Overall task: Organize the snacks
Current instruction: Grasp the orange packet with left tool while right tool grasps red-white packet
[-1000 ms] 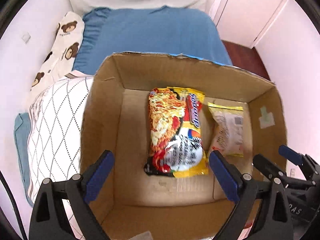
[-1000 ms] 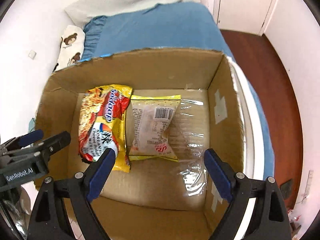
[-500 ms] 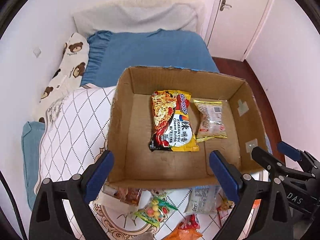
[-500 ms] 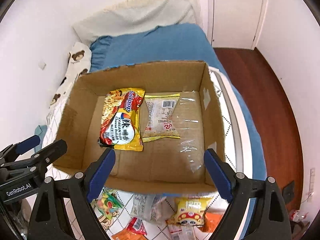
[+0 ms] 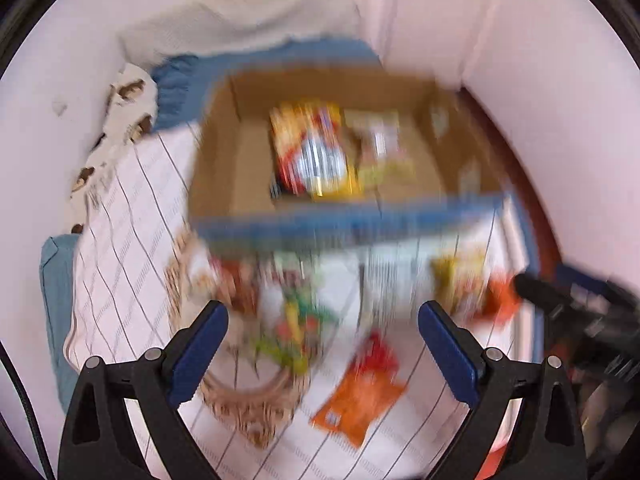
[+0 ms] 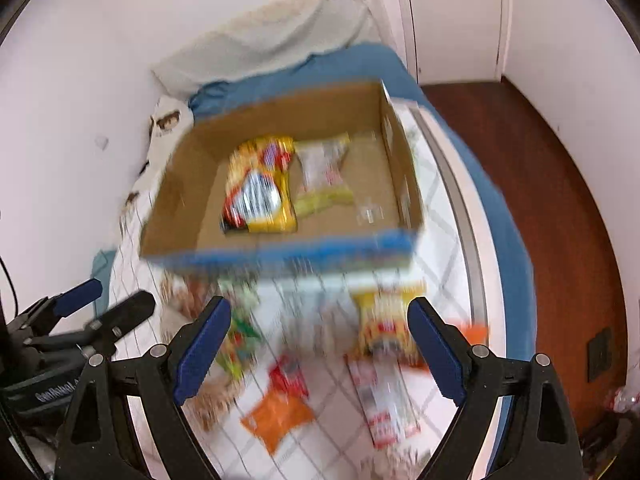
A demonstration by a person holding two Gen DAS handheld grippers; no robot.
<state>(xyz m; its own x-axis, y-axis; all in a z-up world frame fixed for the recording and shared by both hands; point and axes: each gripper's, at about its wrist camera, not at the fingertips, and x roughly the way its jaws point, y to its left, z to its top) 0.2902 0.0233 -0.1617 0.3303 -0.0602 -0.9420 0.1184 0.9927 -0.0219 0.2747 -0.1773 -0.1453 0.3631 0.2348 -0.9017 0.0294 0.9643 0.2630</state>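
Note:
Both views are blurred by motion. An open cardboard box (image 5: 224,168) (image 6: 180,200) sits on the bed and holds a yellow-red noodle packet (image 5: 312,152) (image 6: 260,192) and a pale snack packet (image 5: 380,144) (image 6: 324,168). Several loose snack packets lie on the quilt in front of it, among them an orange packet (image 5: 356,396) (image 6: 276,416), a green one (image 5: 296,328) and a yellow one (image 6: 384,320). My left gripper (image 5: 322,344) hangs open above the loose snacks, empty. My right gripper (image 6: 318,340) is open too, nothing between its fingers.
A white quilt with a diamond pattern (image 5: 120,240) covers the near bed; a blue sheet (image 6: 320,68) and a bear-print pillow (image 5: 128,104) lie behind the box. Walls close in on the left, a door (image 6: 452,12) and wooden floor (image 6: 540,200) are on the right.
Both grippers have pulled back from over the box toward the near side of the bed; the box now looks farther off and the loose snacks have come into view below them. Both stay open.

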